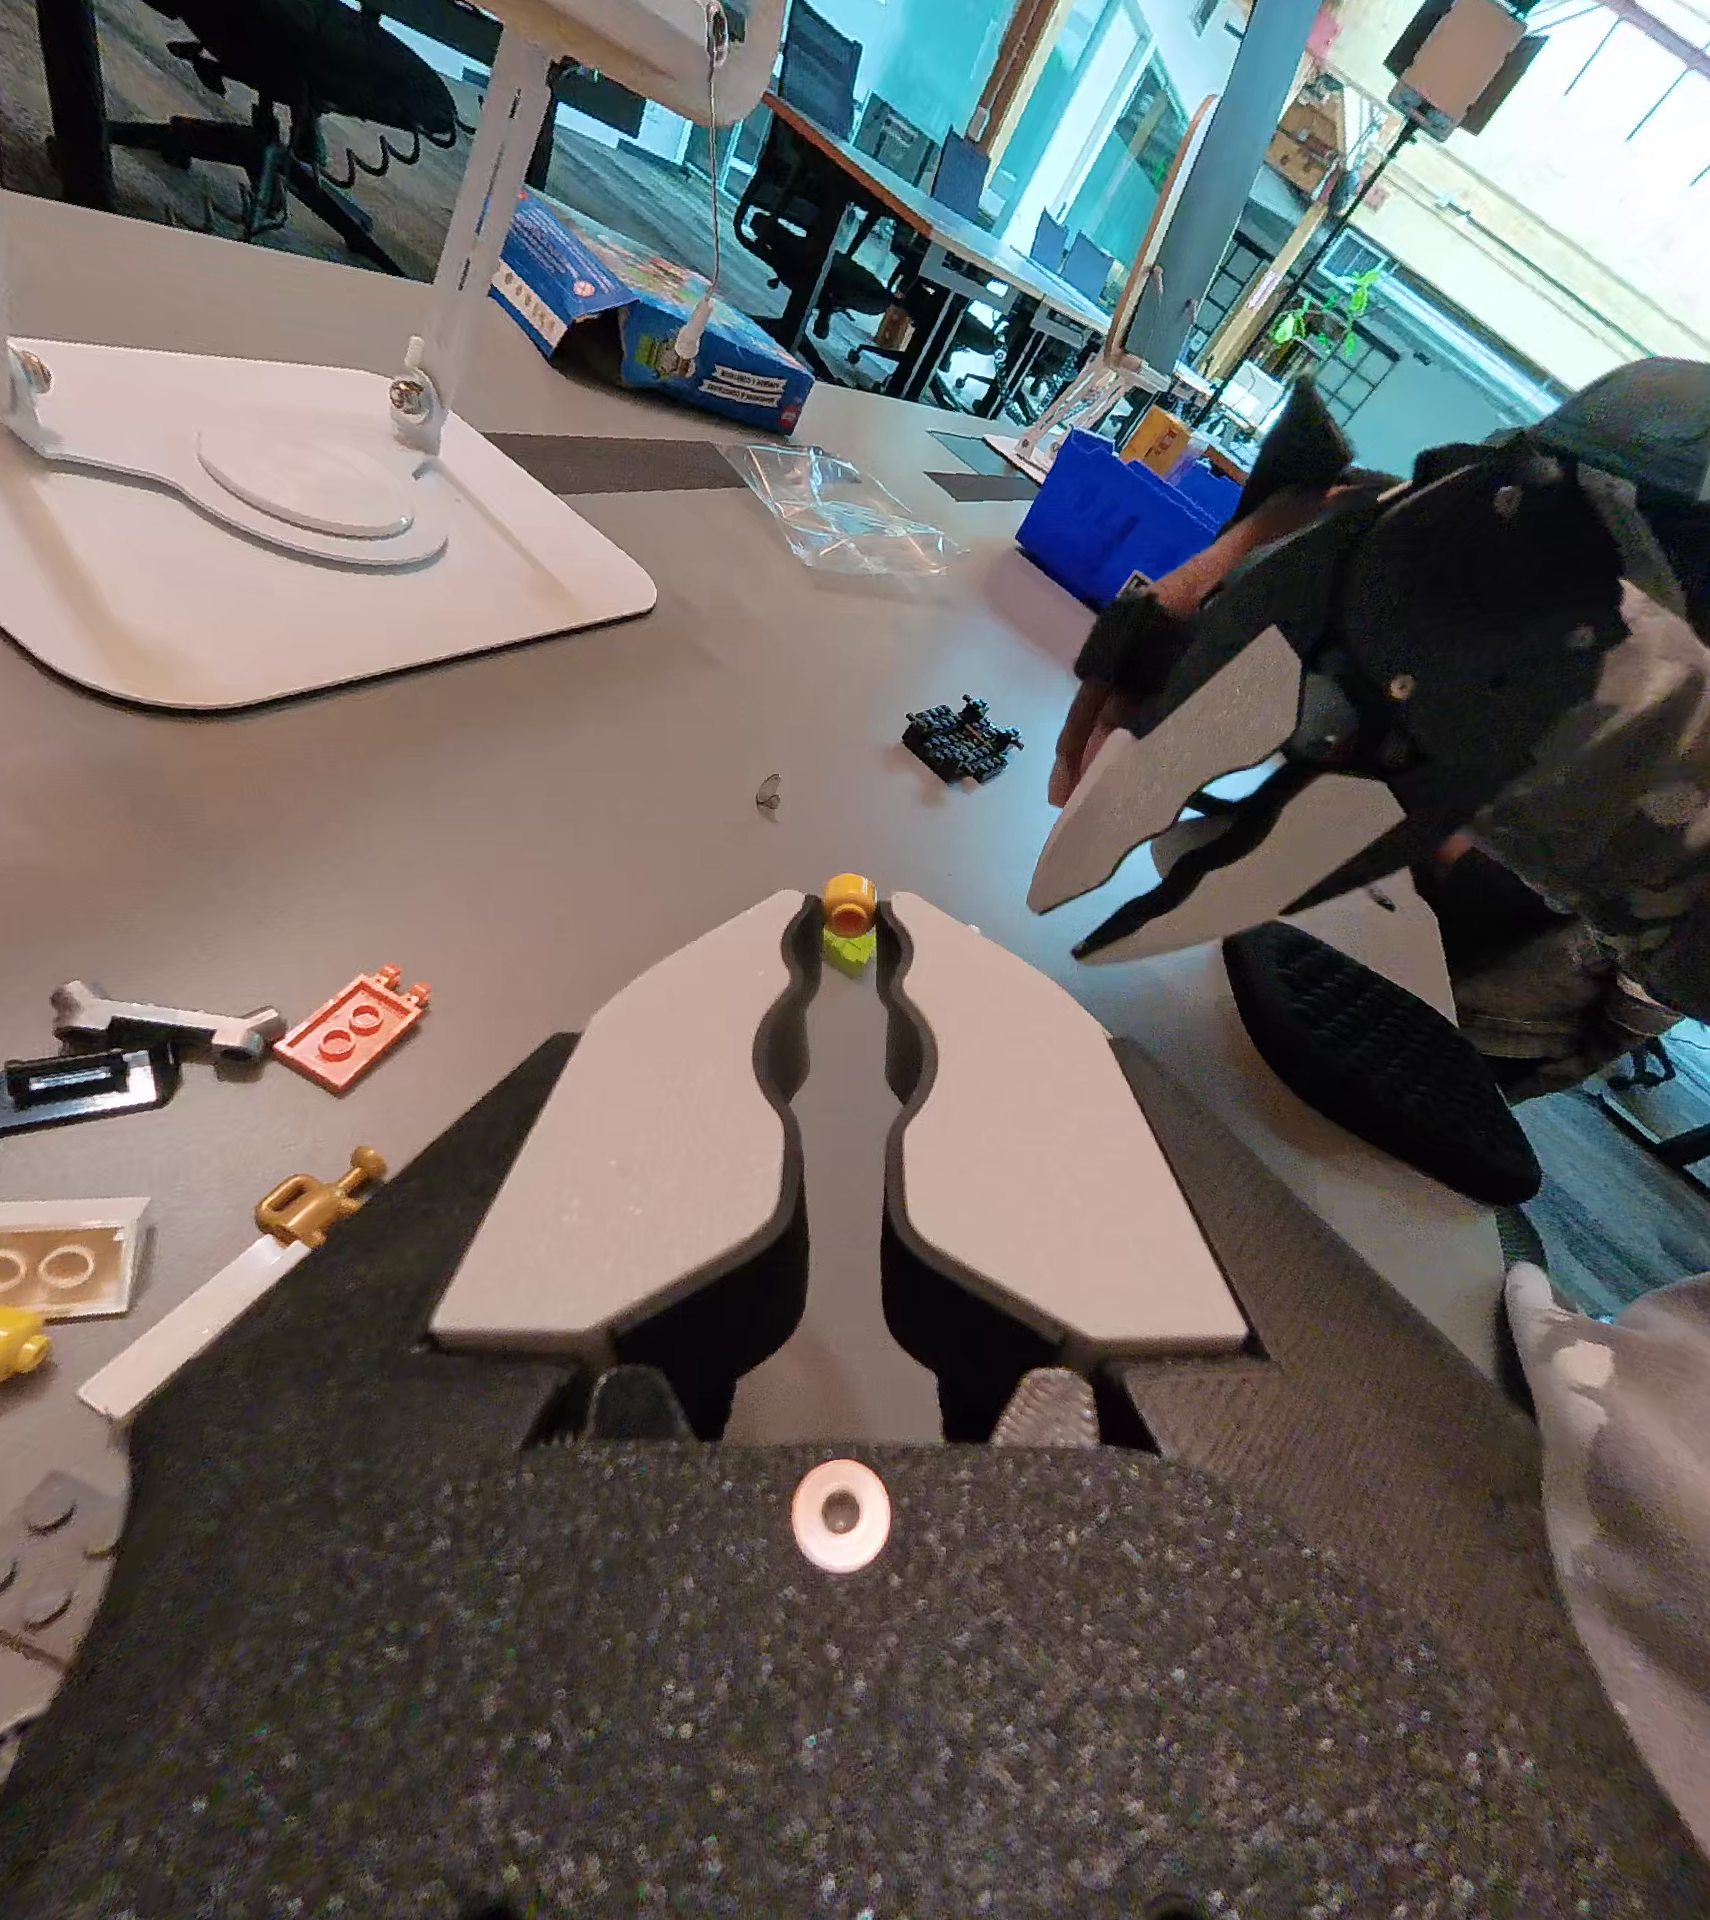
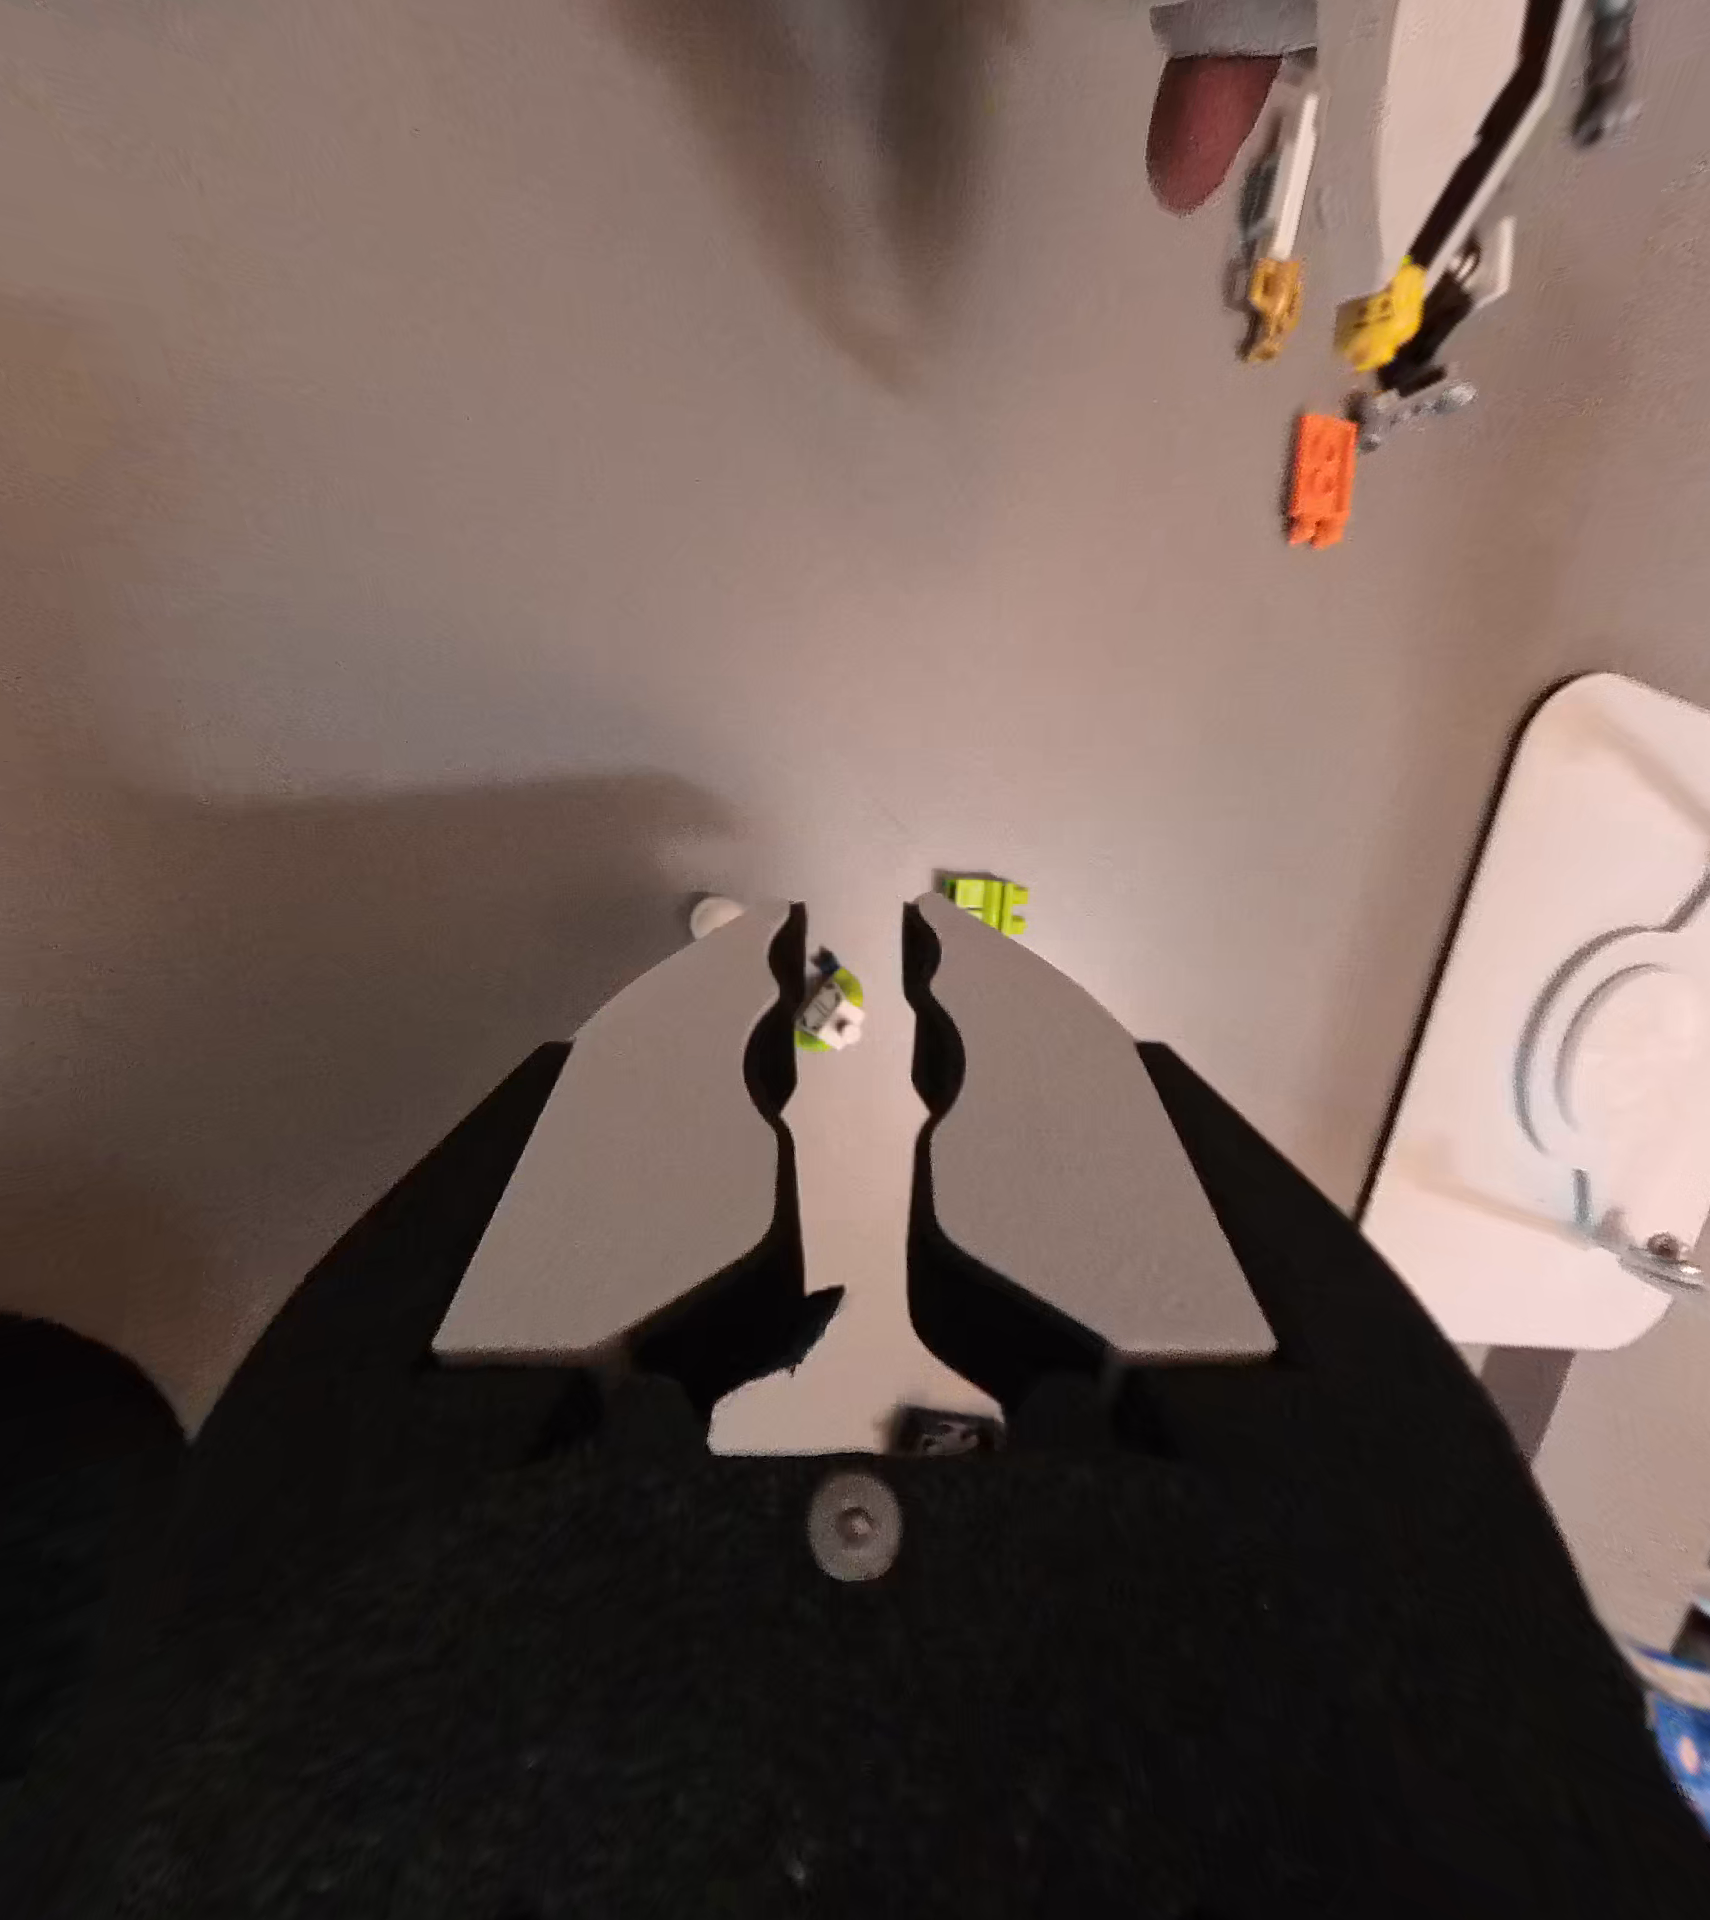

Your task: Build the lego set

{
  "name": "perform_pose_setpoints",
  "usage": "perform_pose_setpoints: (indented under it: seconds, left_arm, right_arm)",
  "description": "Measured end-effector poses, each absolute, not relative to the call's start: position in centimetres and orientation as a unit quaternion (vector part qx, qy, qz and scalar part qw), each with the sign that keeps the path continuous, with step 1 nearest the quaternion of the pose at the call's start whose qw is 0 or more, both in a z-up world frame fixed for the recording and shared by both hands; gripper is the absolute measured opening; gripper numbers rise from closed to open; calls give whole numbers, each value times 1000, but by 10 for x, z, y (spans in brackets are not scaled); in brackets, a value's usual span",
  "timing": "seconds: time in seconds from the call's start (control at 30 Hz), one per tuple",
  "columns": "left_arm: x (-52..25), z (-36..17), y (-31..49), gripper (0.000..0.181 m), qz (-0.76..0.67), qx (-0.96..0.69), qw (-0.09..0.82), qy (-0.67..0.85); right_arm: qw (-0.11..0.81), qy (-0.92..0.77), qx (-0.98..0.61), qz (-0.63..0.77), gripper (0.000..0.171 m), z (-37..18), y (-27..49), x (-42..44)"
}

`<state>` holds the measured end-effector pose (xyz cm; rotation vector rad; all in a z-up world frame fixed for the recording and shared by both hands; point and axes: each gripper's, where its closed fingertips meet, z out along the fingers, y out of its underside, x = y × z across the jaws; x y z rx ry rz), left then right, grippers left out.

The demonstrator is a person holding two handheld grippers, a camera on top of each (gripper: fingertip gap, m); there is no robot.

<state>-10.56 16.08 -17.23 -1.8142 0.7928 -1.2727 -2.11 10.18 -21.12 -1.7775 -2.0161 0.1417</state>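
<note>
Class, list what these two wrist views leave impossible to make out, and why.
- Left wrist view: the yellow-and-lime piece sits between the left gripper fingertips; contact unclear.
- Right wrist view: motion blur smears the small lime-and-white piece.
- Right wrist view: the right gripper partly covers a lime brick.

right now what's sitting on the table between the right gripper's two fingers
In the right wrist view, a small white and lime green lego piece lies on the bare table between the open right gripper fingers, close to its left finger, untouched.
</note>
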Motion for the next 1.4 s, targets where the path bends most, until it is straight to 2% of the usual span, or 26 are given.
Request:
perform_pose_setpoints:
  seconds: [0.13,0.53,0.73,1.03,1.17,1.3,1.4]
  left_arm:
    - [-100,-171,155,9,-511,-704,377,318]
    - [-88,-182,143,9,-536,-698,338,334]
    - [-88,-183,143,9,-548,-694,329,331]
    - [-86,-184,141,9,-555,-691,320,333]
    - [-85,-177,138,9,-576,-681,316,324]
    - [-84,-154,131,9,-654,-640,291,279]
    - [-81,-137,123,9,-713,-603,257,248]
  right_arm:
    - [255,-763,-587,94,13,-215,93,-11]
    - [167,-877,-448,53,15,-249,84,-11]
    - [138,-888,-434,59,16,-259,82,-10]
    - [149,-870,-463,79,14,-262,82,-8]
    - [239,-793,-545,132,13,-241,93,-19]
    - [449,-642,-588,199,13,-181,113,-38]
    - [555,-567,-568,220,13,-137,112,-45]
